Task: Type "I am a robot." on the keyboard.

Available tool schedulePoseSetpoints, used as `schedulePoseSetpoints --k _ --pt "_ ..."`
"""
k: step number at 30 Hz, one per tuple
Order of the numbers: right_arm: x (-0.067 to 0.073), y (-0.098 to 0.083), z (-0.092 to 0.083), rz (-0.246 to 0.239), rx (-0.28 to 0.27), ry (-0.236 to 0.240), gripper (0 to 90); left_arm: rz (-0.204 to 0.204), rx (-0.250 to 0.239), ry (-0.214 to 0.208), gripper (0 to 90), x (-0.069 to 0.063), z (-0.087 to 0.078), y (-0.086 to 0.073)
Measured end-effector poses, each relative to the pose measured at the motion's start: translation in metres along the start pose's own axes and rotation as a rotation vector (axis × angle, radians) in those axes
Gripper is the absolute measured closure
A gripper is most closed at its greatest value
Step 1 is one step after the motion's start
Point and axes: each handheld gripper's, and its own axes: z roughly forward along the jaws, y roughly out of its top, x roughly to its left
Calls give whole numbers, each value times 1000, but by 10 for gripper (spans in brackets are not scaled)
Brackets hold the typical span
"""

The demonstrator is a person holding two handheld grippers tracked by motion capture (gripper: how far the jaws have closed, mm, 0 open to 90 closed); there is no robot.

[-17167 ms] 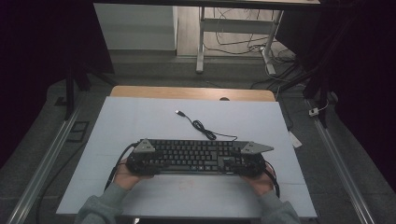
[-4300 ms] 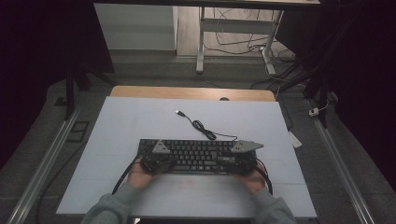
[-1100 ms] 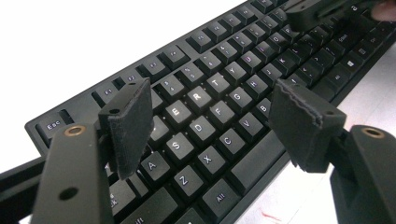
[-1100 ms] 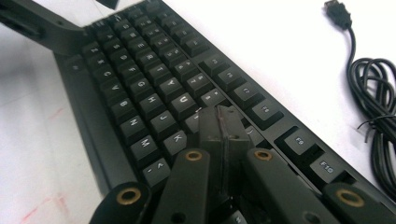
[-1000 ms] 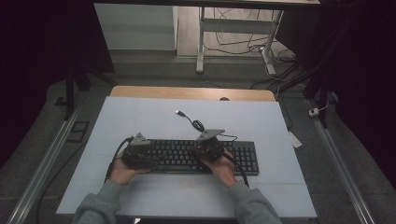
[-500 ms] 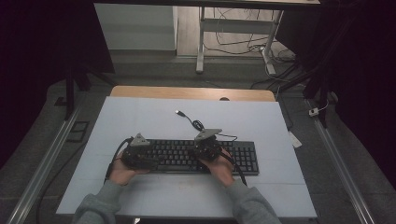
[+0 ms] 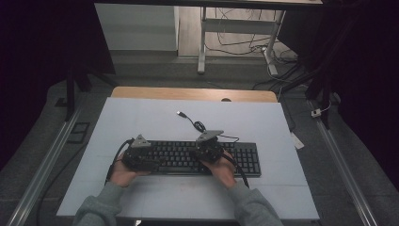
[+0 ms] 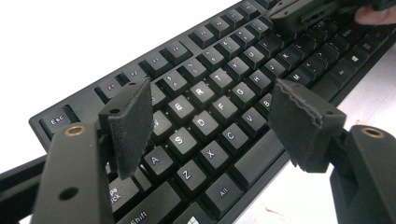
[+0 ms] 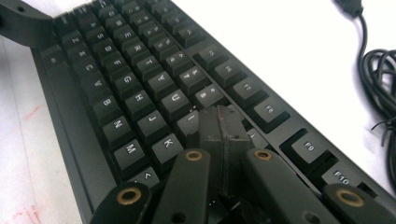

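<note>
A black keyboard [image 7: 188, 159] lies across the middle of the pale mat, its cable [image 7: 194, 123] coiled behind it. My left gripper [image 7: 156, 162] hovers over the keyboard's left end. In the left gripper view it [image 8: 210, 123] stands open, its pads [image 8: 131, 122] spread above the letter keys [image 8: 201, 123] with nothing between them. My right gripper [image 7: 202, 152] is over the middle keys. In the right gripper view it [image 9: 221, 127] is shut, tips together and resting down on the keys near the I and O row of the keyboard [image 9: 140, 93].
The mat [image 7: 141, 117] covers a wooden table [image 7: 188, 93]. The USB plug [image 7: 179, 113] lies on the mat behind the keyboard; the coiled cable [image 9: 380, 79] sits to the right in the right gripper view. Metal rails [image 7: 343, 165] run along both sides.
From the oldest frames to a second ago, both grippers left the keyboard's ends and the right one came over the middle keys. Over the last second nothing has visibly moved.
</note>
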Motion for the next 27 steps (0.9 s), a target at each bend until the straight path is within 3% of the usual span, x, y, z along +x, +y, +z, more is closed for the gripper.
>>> schedulePoseSetpoints --k 8,14,27 --pt "1 0 -15 1 -38 1 897 -2 1 2 304 1 1 0" --pt "-5 -10 -35 21 -63 -8 894 -4 -1 7 304 1 0 0" --pt "-14 -44 -76 50 -94 -27 643 -5 -4 14 306 2 1 1"
